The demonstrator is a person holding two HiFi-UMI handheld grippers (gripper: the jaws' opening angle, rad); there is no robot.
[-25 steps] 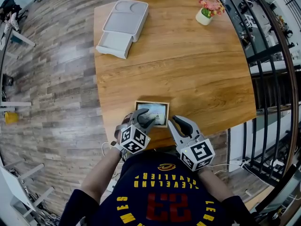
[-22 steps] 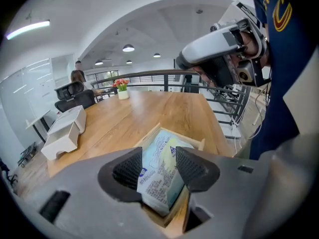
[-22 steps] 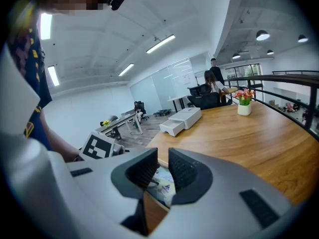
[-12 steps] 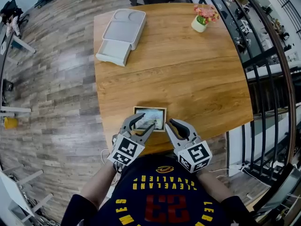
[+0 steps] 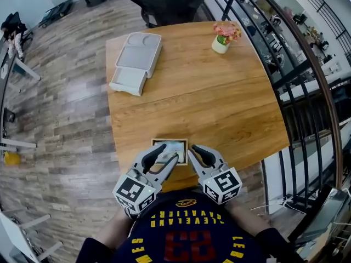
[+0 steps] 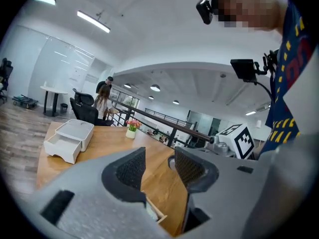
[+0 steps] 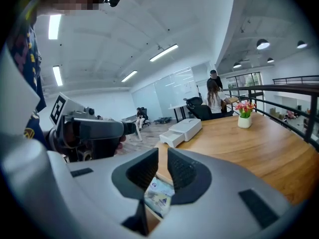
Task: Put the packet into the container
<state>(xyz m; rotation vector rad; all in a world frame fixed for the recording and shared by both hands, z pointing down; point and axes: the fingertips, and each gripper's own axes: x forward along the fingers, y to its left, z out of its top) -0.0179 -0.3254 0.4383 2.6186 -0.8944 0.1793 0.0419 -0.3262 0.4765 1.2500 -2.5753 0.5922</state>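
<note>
Grey left claw (image 6: 158,154): you hold it above the bench, spread and empty; its jaws have just eased inward a little.
Right claw (image 7: 162,156): beside it, with a narrow slit between its jaws, gripping nothing.
Packet (image 5: 171,149): lying inside the container.
Container (image 5: 170,141): wooden, at your edge of the bench (image 5: 208,92).
White drawer box (image 5: 136,56): far left corner.
Flower pot (image 5: 222,37): far right.

I see a table (image 5: 219,97) of warm orange-brown wood grain. On it are a pale wood container (image 5: 169,141) and a packet (image 5: 170,148) in white, light blue and yellow. The left gripper (image 5: 163,156) and right gripper (image 5: 192,153) are grey, with cubes patterned black on white. The drawer box (image 5: 134,59) is white, the flowers (image 5: 226,30) pink, the floor (image 5: 55,119) grey-brown planks, and the shirt (image 5: 186,240) navy with yellow and red lettering.
</note>
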